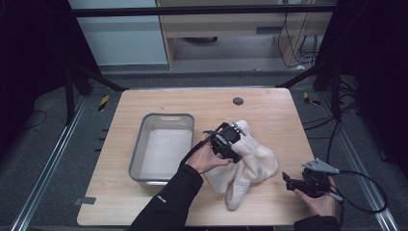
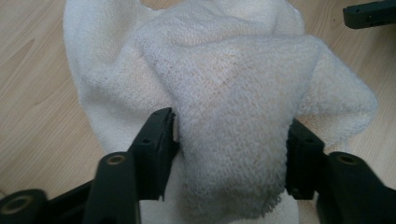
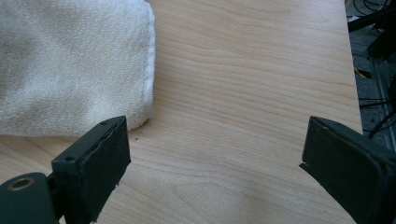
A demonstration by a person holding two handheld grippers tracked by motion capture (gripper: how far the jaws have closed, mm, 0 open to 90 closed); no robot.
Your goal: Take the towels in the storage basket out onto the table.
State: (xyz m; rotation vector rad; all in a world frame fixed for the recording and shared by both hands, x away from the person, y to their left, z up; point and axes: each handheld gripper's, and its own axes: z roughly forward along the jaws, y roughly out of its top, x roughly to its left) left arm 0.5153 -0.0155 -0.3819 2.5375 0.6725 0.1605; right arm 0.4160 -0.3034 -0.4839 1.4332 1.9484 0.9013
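Note:
A crumpled white towel [image 1: 255, 161] lies on the wooden table [image 1: 159, 98], right of centre. My left gripper [image 1: 235, 144] rests on its left part, pointing down into the cloth. In the left gripper view a bunched fold of the towel [image 2: 224, 84] stands between the two jaws of my left gripper [image 2: 229, 144]; the jaws are parted and do not squeeze it. My right gripper [image 1: 288, 179] sits low over bare wood to the towel's right, wide open with nothing in it. In the right gripper view the towel's hemmed edge [image 3: 70, 60] lies beyond the left jaw of my right gripper [image 3: 215, 158].
A grey rectangular plastic bin [image 1: 166, 117] stands on the table left of the towel, close to my left forearm. A small black round spot [image 1: 237, 101] marks the table's far side. Cables trail off the table's right edge.

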